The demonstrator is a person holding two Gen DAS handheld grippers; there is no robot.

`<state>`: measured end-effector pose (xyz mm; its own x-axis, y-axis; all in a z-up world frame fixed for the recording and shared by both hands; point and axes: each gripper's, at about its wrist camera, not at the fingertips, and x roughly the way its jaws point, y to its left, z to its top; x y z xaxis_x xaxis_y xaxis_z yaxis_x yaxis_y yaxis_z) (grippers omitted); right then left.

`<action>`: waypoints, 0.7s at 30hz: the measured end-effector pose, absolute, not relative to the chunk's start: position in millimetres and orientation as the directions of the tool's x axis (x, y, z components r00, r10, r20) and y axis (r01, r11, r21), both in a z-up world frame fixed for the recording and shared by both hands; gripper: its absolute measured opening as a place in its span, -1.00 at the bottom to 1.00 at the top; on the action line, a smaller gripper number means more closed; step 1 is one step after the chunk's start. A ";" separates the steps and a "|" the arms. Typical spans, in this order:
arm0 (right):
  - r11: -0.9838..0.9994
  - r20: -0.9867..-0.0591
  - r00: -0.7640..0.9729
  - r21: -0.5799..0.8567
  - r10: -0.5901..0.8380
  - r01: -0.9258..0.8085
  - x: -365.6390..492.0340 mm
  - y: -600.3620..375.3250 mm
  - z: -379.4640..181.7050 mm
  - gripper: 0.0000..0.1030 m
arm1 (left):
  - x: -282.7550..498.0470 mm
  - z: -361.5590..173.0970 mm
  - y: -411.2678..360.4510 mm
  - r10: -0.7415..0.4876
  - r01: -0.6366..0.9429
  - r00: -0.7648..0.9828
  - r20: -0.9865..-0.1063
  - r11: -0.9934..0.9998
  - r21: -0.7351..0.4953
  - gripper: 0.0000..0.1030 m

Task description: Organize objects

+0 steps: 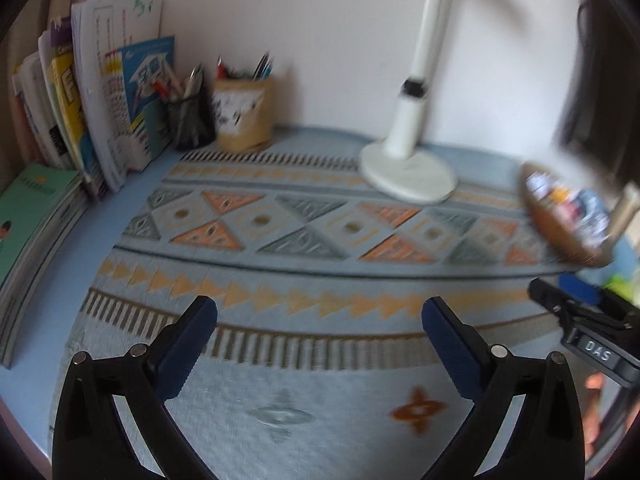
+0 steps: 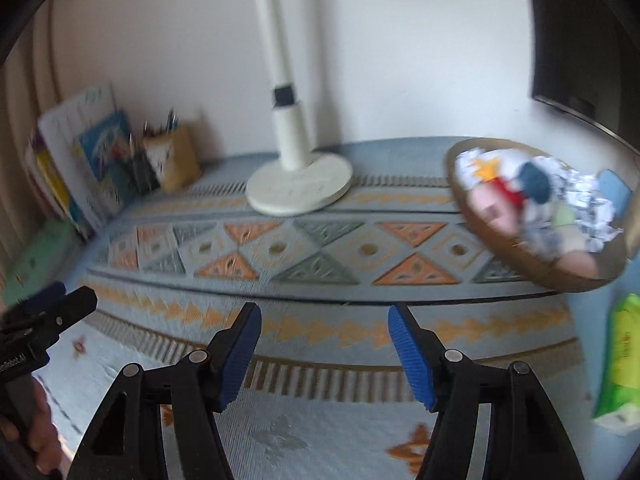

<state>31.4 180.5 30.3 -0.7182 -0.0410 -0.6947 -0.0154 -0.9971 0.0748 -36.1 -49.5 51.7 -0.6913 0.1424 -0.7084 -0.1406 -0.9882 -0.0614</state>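
My left gripper (image 1: 319, 312) is open and empty above the patterned blue mat (image 1: 280, 280). My right gripper (image 2: 324, 320) is open and empty above the same mat (image 2: 320, 292). A brown wooden bowl (image 2: 500, 248) full of crumpled papers and small colourful items sits at the right; it also shows in the left wrist view (image 1: 560, 236). Each gripper shows at the edge of the other's view: the right gripper (image 1: 560, 296) and the left gripper (image 2: 60, 300).
A white lamp base (image 1: 408, 172) stands at the back centre. Books (image 1: 100, 120) lean at the back left, with a green book (image 1: 32, 208) lying flat. A black mesh pen cup (image 1: 190, 120) and a tan pen holder (image 1: 244, 116) stand beside them. A green packet (image 2: 620, 360) lies at far right.
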 end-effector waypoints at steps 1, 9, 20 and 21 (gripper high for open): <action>-0.999 -0.703 -0.711 0.048 -0.019 -0.020 27.5 174.3 21.4 0.25 | -39.2 45.1 -47.3 0.133 -0.140 -0.683 -0.719 -0.989 -0.050 0.99; -0.997 -0.782 -0.623 0.052 -0.003 -0.061 10.3 176.8 -21.7 0.25 | -57.6 6.1 -49.8 0.132 -0.105 -0.589 -0.798 -0.991 -0.087 0.98; -0.998 -0.821 -0.569 -0.007 0.041 -0.062 3.6 170.2 -29.4 0.81 | -63.4 0.2 -42.1 0.052 -0.091 -0.573 -0.818 -0.996 0.000 1.00; -0.998 -0.826 -0.562 -0.004 0.038 -0.062 2.9 170.8 -30.6 0.95 | -63.0 0.1 -42.8 0.055 -0.091 -0.575 -0.817 -0.996 -0.003 1.00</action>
